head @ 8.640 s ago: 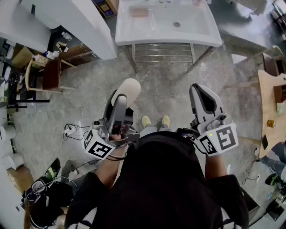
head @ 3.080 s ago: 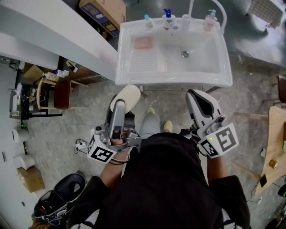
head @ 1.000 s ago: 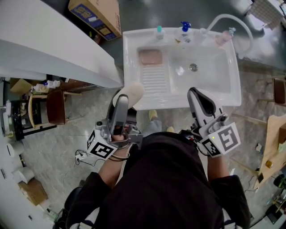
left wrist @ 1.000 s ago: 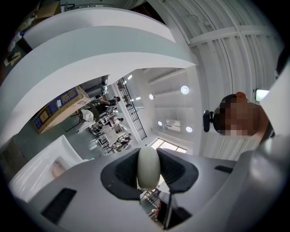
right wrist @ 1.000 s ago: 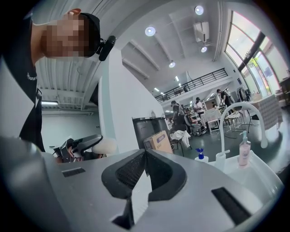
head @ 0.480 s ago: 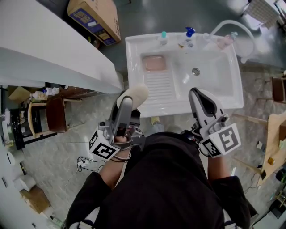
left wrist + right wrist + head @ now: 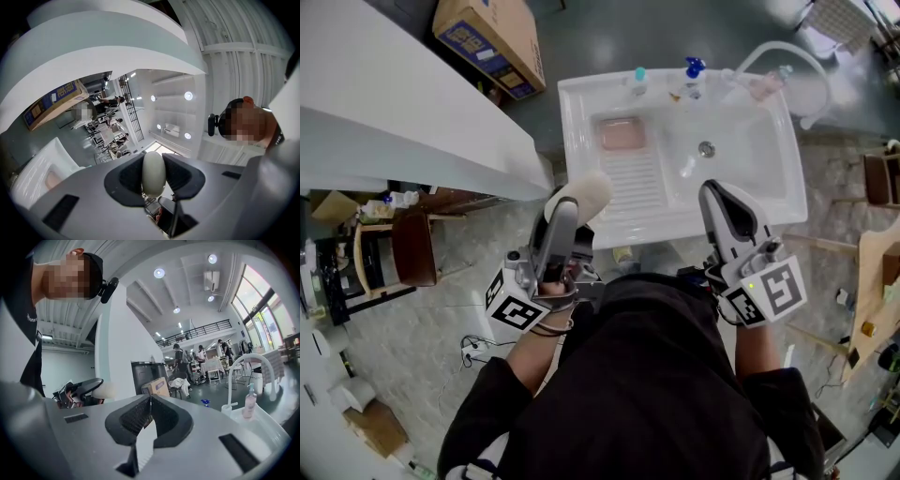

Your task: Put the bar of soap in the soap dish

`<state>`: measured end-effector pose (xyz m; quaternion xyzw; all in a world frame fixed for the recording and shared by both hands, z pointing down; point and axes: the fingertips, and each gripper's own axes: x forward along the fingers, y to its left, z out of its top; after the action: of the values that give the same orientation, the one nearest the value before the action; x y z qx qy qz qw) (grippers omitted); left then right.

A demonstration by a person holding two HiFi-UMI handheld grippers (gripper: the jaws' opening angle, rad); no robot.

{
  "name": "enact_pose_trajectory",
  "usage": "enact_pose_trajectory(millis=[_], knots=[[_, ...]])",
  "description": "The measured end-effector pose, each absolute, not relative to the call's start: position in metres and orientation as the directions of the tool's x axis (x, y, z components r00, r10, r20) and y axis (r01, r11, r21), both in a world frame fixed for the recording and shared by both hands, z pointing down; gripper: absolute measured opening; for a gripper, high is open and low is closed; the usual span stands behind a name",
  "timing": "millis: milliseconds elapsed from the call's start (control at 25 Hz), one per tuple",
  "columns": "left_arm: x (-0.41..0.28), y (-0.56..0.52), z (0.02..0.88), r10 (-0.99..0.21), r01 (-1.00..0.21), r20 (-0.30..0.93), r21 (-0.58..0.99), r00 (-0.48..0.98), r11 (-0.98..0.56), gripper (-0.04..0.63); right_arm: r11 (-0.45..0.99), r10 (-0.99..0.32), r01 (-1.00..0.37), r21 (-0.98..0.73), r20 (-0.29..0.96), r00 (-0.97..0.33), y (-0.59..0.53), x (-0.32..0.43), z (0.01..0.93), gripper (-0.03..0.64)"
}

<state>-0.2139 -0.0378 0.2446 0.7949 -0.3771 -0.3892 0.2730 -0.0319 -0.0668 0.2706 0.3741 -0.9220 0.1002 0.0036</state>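
A cream oval bar of soap sits between the jaws of my left gripper, which is shut on it and held just short of the white sink's front rim. In the left gripper view the soap stands on edge between the pads. The pink soap dish lies at the sink's back left, above the ribbed drainboard. My right gripper hovers over the sink's front edge, shut with nothing in it. The right gripper view also shows the soap in the left gripper.
Small bottles and a pink dispenser line the sink's back rim beside a curved white faucet. A long white counter runs at the left, with a cardboard box behind it. A wooden chair stands lower left.
The sink has come closer, from the top of the view to just ahead of both grippers. The left gripper still carries the soap; the right stays shut.
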Motion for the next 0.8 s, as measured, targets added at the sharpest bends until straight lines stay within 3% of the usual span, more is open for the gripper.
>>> enact_pose_trajectory(millis=[800], knots=[[-0.196,-0.079,0.242,-0.832,-0.435,-0.381,0.721,0.402,-0.54,0.115,0.714,-0.681,-0.682,-0.161,0.067,-0.729,-0.123,-0.004,0.262,0.025]])
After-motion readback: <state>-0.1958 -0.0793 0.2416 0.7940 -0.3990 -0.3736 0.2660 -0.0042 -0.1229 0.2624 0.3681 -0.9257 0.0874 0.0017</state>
